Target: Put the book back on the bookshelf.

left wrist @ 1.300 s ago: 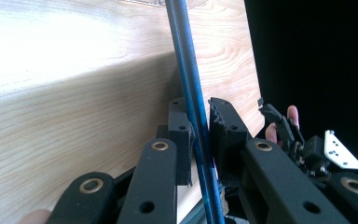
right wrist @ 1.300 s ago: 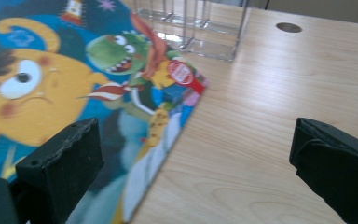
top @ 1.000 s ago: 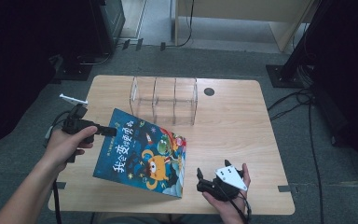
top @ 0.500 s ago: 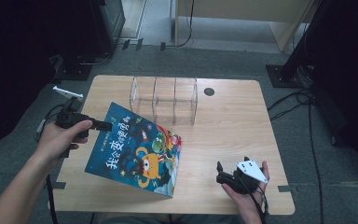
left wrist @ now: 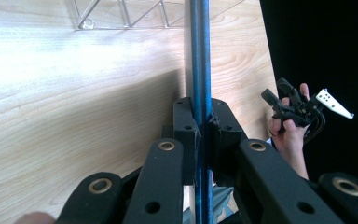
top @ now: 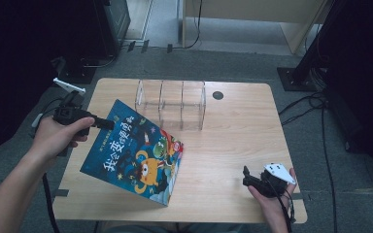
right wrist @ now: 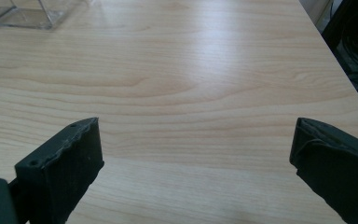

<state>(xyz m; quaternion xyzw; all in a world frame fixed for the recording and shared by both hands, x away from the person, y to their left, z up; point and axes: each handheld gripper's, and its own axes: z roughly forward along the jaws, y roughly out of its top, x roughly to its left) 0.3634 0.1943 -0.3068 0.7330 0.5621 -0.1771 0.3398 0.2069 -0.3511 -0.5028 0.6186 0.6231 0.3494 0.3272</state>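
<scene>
A children's picture book (top: pixel 136 153) with a blue cartoon cover is tilted up over the left part of the wooden table (top: pixel 233 136). Its front right corner touches the tabletop. My left gripper (top: pixel 104 124) is shut on the book's raised left edge. In the left gripper view the book (left wrist: pixel 200 56) runs edge-on between the pressed jaws of the left gripper (left wrist: pixel 201 121). My right gripper (top: pixel 246 177) hovers near the table's front right edge, apart from the book. In the right gripper view, the right gripper (right wrist: pixel 196 154) is open over bare wood.
A clear plastic rack (top: pixel 171 103) with three compartments stands at the back middle of the table, just behind the book. A small dark round hole (top: pixel 217 95) lies to its right. Cables (top: pixel 320 111) and dark stands sit on the floor around the table.
The left gripper has lifted the book's left edge higher and drawn it left, so the book tilts more steeply. The right gripper has slid to the right along the front edge.
</scene>
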